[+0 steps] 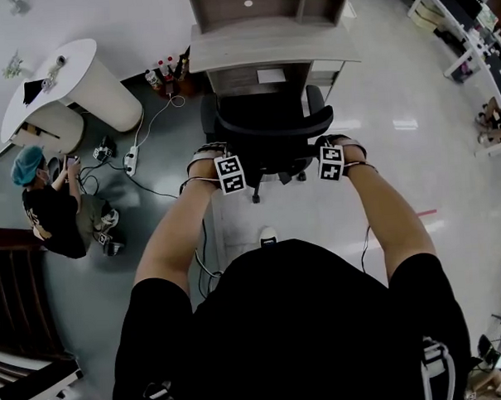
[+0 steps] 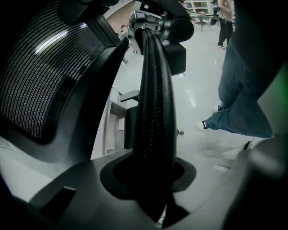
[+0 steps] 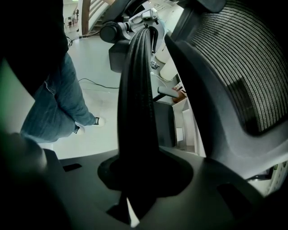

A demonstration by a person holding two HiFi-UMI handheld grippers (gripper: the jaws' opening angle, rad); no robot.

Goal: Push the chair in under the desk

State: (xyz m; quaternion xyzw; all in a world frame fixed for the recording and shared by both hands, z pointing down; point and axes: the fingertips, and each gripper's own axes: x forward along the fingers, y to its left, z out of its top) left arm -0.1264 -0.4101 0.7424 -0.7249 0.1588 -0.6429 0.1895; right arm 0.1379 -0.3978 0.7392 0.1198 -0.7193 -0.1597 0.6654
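Looking down, head view: my arms reach forward; left gripper (image 1: 211,158) and right gripper (image 1: 338,148) sit at either side of the black chair (image 1: 268,124); their marker cubes face me

Chair: backrest toward me; it stands close against the front edge of the grey worktop (image 1: 227,51); both armrests lie just beside that edge; I cannot tell how far the seat reaches under it; castor legs show on the floor below the backrest

Surroundings: a crouching person (image 1: 48,208) at the left, near a power strip (image 1: 132,159) and its cables; a white rounded counter (image 1: 88,78) beyond; bottles (image 1: 164,74) on the floor by the worktop's left corner

Left gripper view: jaws narrow, clamped on a ribbed bar (image 2: 153,112) of the chair that runs straight away from the camera; a mesh panel (image 2: 40,81) just to its left; a leg in jeans (image 2: 243,99) with a pale shoe at the right, over shiny floor

Right gripper view: jaws narrow here too, closed on a second ribbed bar (image 3: 137,103) that fills the gap between them; mesh just to its right; a jeans leg and shoe at the left; the worktop's side shows past the bar
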